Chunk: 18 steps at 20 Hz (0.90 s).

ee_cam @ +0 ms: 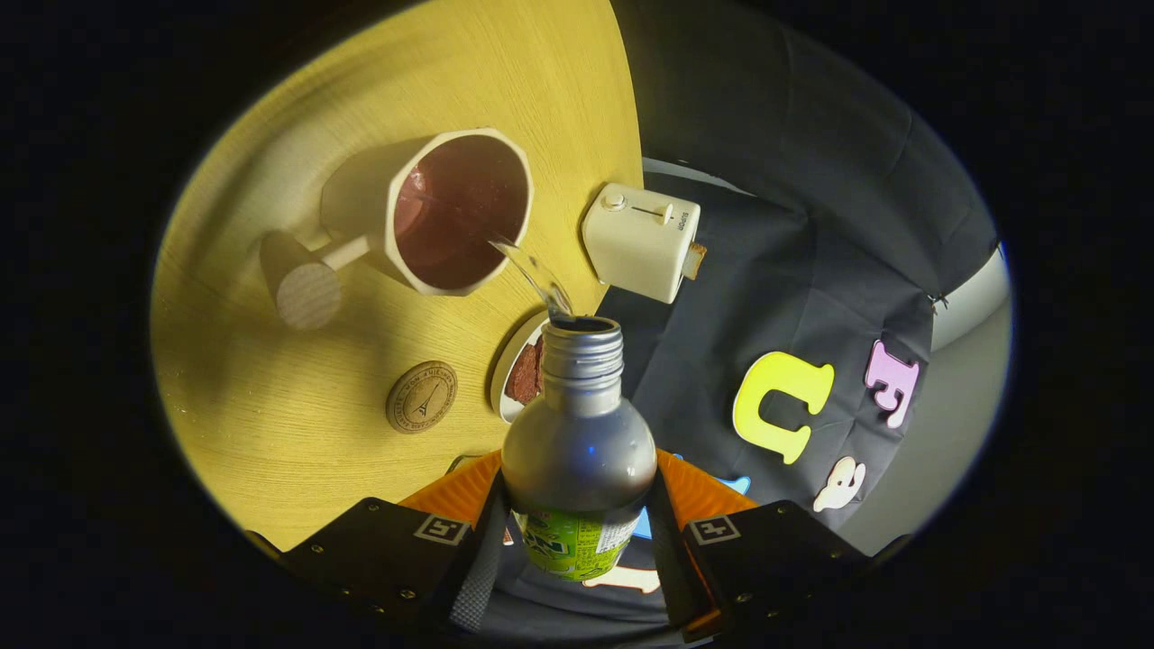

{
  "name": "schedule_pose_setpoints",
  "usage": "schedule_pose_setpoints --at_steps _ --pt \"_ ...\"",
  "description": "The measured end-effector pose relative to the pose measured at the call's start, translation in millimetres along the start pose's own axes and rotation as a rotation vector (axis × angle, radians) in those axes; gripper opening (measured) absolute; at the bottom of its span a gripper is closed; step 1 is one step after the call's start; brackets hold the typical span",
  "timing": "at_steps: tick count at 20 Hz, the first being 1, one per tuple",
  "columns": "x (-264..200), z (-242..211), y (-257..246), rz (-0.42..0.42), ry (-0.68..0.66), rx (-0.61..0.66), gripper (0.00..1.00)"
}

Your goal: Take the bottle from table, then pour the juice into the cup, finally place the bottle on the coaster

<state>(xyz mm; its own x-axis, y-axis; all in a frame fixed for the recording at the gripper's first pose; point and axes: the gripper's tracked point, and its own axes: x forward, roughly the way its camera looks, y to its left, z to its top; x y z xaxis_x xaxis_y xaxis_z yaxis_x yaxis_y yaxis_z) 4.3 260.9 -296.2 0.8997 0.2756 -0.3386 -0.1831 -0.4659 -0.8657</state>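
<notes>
My gripper [577, 518] is shut on a silver bottle [579, 442] with a green label, held between the two fingers and tipped over with its open neck pointing ahead. A clear stream of liquid [532, 270] runs from the bottle's mouth into the cream cup [460, 212], which has a dark reddish inside and a long handle. The cup stands on the yellow wooden table [361, 117] just beyond the bottle's mouth. A small round wooden coaster [422, 397] lies on the table beside the bottle's neck, nearer to my fingers than the cup.
A cream toaster [640, 239] with a slice of bread stands near the table's edge, beside the cup. A small white plate [514, 374] with a brown piece of cake sits partly behind the bottle's neck. Black cloth wall lies beyond the table's edge.
</notes>
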Motion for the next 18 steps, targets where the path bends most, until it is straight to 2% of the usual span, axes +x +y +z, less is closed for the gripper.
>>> schedule_pose_setpoints --at_steps 18 --pt "-0.5 0.7 -9.1 -0.009 -0.015 -0.069 0.73"
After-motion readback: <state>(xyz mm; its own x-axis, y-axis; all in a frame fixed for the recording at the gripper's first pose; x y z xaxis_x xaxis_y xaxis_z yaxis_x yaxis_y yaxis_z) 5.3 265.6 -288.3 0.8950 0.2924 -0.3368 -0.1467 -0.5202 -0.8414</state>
